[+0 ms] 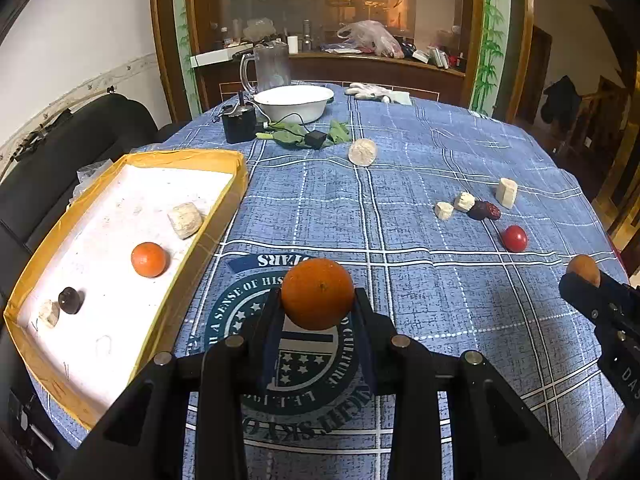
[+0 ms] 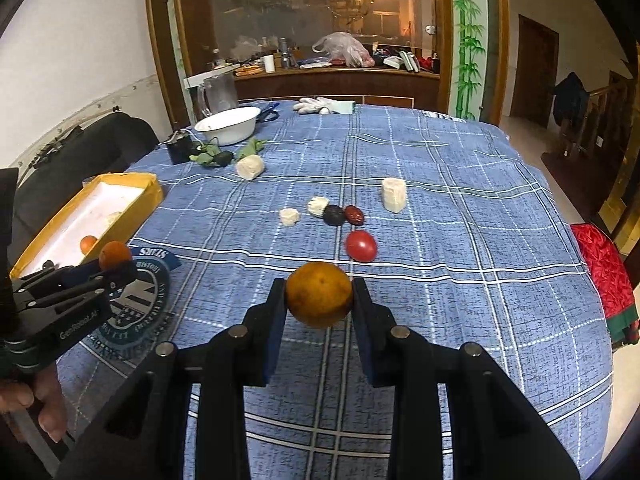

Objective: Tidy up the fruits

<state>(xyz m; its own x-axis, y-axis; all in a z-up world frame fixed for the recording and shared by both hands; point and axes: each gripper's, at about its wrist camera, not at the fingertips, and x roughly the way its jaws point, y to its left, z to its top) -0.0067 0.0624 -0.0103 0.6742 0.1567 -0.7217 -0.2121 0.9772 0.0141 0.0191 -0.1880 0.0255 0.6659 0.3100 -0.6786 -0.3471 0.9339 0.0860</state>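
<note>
Oranges: left fingers clamp bright orange; right fingers clamp duller orange, above table.

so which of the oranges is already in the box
The small orange lying on the white floor of the yellow box. The other two are off the table, one clamped in the left gripper, one in the right gripper.
</note>
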